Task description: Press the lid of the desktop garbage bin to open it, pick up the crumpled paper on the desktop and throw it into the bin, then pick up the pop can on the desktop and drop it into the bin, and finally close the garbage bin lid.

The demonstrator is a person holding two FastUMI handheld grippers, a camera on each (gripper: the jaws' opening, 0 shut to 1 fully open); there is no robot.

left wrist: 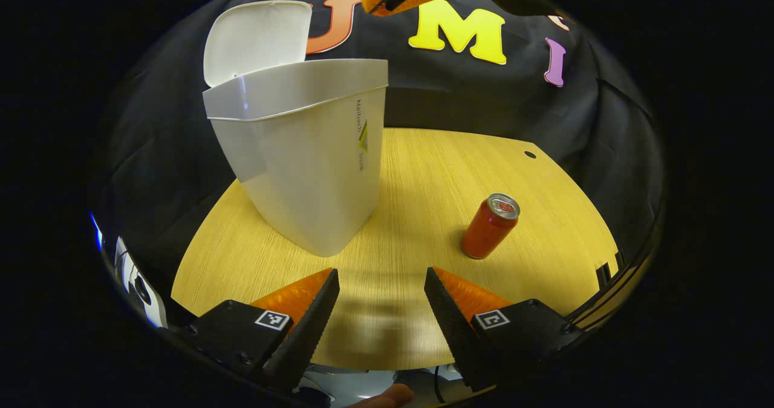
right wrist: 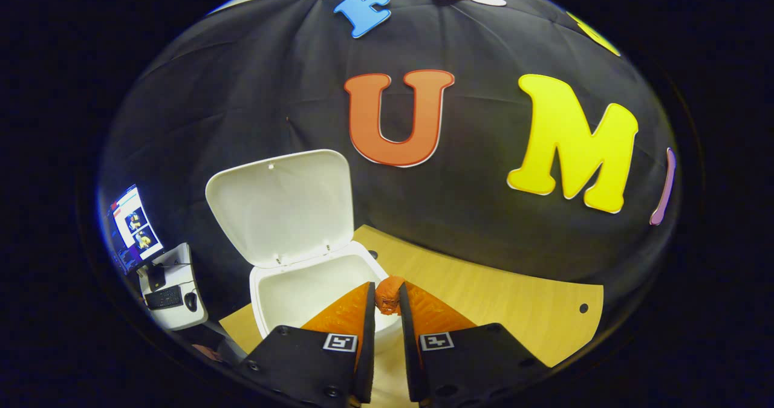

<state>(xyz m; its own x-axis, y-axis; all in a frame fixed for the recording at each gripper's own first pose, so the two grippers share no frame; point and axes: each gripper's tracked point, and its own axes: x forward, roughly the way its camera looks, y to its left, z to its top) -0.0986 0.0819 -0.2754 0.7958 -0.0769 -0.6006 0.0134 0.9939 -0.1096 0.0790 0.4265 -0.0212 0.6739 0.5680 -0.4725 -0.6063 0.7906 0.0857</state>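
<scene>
Now the right tongs (right wrist: 387,296) pinch crumpled paper (right wrist: 387,294) above the open bin (right wrist: 314,287); left tongs (left wrist: 381,293) gape.

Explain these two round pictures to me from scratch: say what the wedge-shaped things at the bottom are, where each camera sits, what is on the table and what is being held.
A person holds a two-finger gripper in each hand, and each carries a fisheye camera looking along its own fingers. Those wedges are the fingers.

In the left gripper view, the left gripper is open and holds nothing. Ahead of it, on the wooden table, stand a white bin with its lid raised and a red can, upright.

In the right gripper view, the right gripper is up by the bin's open mouth, fingers nearly together, with a small crumpled piece at their tips. It appears pinched between them, and may be the crumpled paper.
</scene>
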